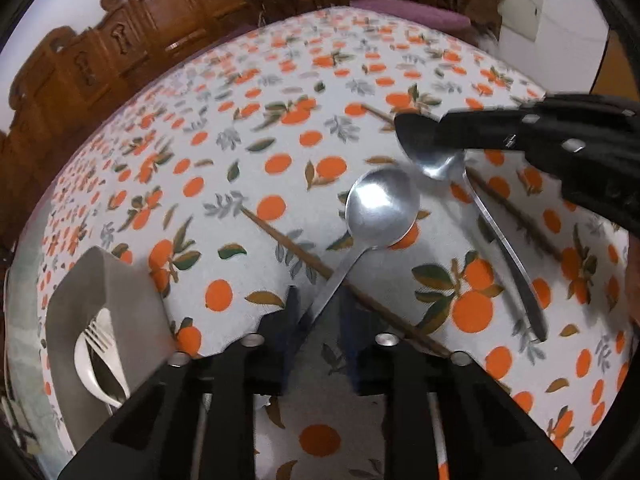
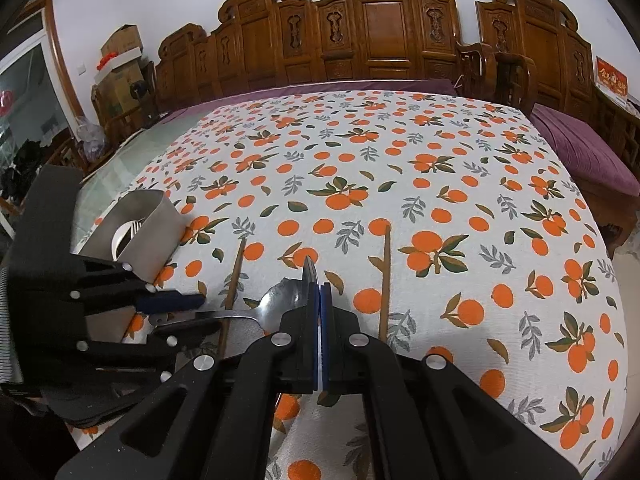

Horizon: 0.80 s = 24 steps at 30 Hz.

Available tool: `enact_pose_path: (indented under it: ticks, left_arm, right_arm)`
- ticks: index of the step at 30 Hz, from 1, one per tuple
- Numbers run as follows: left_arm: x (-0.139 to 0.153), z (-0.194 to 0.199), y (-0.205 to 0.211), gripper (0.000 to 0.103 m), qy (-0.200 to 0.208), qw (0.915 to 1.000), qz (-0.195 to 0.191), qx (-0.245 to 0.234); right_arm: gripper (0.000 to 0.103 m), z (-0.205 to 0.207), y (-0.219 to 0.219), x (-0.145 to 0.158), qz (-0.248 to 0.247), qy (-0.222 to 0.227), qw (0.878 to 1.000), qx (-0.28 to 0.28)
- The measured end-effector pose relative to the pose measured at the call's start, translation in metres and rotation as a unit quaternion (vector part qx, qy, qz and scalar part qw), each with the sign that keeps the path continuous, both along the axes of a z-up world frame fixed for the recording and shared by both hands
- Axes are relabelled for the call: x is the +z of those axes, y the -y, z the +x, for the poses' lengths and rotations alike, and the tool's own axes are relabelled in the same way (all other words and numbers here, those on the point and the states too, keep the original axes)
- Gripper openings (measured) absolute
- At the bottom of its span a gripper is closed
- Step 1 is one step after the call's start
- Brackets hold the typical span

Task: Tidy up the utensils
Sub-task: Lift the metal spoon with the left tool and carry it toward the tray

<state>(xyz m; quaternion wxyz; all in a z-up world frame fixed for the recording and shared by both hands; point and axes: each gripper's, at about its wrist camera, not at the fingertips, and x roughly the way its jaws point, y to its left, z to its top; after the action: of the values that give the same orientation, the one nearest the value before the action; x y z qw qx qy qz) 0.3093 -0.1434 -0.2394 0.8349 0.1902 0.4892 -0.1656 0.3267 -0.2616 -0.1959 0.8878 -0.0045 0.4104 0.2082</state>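
Left tool [image 1: 320,316] jaws stand a little apart around the handle of the round spoon [image 1: 380,208], whose bowl lies on the desk [image 1: 248,128] just ahead; whether the pads press on the handle I cannot tell, the frame is blurred there. Right tool [image 2: 320,308] is pressed together on the bowl of a second spoon [image 1: 440,164], clamped edge-on, with that spoon's handle trailing down toward the desk. Landmark: the grey metal holder [image 1: 120,280], which lies tipped near the desk's left edge. Inside it sit a fork [image 1: 96,336] and at least one white spoon [image 1: 90,368], so I judge part of the sorting done. Both metal spoons are well to the right of the holder and outside it. Two wooden chopsticks [image 2: 386,280] lie flat on the orange-print cloth, also right of the holder, one passing under the round spoon's handle, the other farther off. Carved wooden chairs [image 2: 380,28] stand beyond the holder at the far side. Left to do, by my reading: both spoons and both chopsticks into the holder, roughly half the job.
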Motion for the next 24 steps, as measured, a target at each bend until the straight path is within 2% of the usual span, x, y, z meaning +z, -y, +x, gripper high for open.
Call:
enact_pose_path:
  ticks: [4,6,14,24]
  left_arm:
    - [-0.002,0.001,0.005,0.009,-0.003,0.9998,0.007,-0.019]
    - [-0.002,0.0,0.005,0.006,-0.008,0.9997,-0.005,-0.022]
    - [0.011,-0.013,-0.009,0.005,0.013,0.9991,-0.037,0.015]
    - [0.041,-0.025,-0.027,0.005,0.044,0.9963,-0.066,0.035]
  right_arm:
    - [0.001,0.0,-0.001,-0.001,-0.002,-0.001,1.0,0.002]
    - [0.001,0.0,-0.002,-0.001,-0.003,-0.001,1.0,0.003]
    - [0.001,-0.002,-0.006,-0.002,-0.004,-0.001,1.0,0.007]
    - [0.001,-0.008,-0.016,0.007,0.003,0.011,1.0,0.019]
